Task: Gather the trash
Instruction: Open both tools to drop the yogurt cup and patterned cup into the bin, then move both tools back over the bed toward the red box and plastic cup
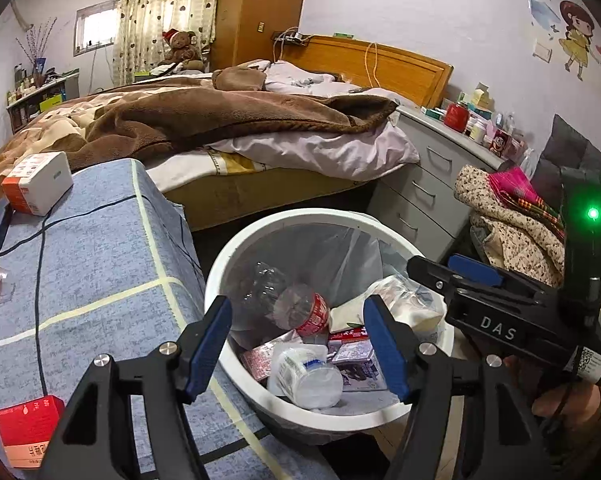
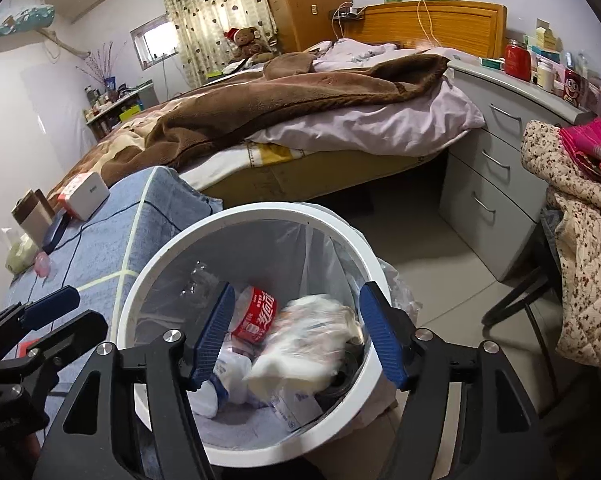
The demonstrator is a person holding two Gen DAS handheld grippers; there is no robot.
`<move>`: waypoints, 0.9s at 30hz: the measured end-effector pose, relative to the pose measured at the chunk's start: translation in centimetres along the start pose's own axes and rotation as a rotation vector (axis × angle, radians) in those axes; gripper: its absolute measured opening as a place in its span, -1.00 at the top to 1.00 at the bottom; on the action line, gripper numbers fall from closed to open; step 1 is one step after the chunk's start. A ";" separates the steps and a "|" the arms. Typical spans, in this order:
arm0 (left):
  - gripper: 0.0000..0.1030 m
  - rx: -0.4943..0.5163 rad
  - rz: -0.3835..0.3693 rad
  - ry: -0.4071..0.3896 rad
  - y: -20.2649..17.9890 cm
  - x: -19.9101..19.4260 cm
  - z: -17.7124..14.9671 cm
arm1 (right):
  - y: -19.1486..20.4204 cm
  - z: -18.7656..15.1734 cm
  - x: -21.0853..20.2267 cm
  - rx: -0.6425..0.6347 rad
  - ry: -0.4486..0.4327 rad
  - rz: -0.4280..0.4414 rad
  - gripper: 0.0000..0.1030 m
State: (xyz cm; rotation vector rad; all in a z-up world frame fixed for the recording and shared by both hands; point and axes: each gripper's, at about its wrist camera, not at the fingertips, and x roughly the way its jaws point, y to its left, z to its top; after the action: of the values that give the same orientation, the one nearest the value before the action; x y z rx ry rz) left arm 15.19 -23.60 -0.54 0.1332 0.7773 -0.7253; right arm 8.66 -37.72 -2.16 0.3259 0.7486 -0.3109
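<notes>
A white trash bin [image 1: 260, 232] with a clear liner stands on the floor beside a cloth-covered table. Inside it lie a clear bottle with a red label [image 1: 308, 312], a white plastic bottle [image 1: 312, 376] and several packets. My left gripper [image 1: 300, 344] hangs open over the bin with nothing between its pads. My right gripper [image 2: 296, 336] is open above the same bin [image 2: 220, 220]. A blurred white plastic packet [image 2: 308, 340] shows between its fingers, touching neither pad. The red-label bottle [image 2: 256, 316] lies just behind it. Each gripper appears in the other's view, the right gripper [image 1: 460, 276] and the left gripper [image 2: 48, 312].
The blue checked cloth [image 1: 100, 260] carries a red box [image 1: 24, 428], a white and orange box [image 1: 36, 184] and a black cable. Behind the bin are a bed [image 1: 220, 120] and grey drawers [image 1: 420, 184]. Quilted clothes [image 1: 512, 220] hang at the right.
</notes>
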 end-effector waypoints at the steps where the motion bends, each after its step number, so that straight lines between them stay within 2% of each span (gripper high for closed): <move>1: -0.37 -0.005 0.000 -0.002 0.2 -0.1 0.0 | 0.0 0.0 0.0 0.000 -0.001 -0.001 -0.29; 17: -0.39 -0.059 0.045 -0.061 3.1 -3.7 -0.9 | 2.0 0.0 -1.1 -0.030 -0.040 0.022 -0.29; 27: -0.39 -0.100 0.109 -0.110 6.6 -7.6 -2.8 | 5.4 -0.6 -1.8 -0.105 -0.064 0.108 -0.29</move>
State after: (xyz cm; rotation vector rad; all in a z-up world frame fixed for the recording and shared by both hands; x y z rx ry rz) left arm 14.09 -13.41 1.67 0.0444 0.6948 -0.5840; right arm 9.09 -32.32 -0.33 0.2555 0.6793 -0.1785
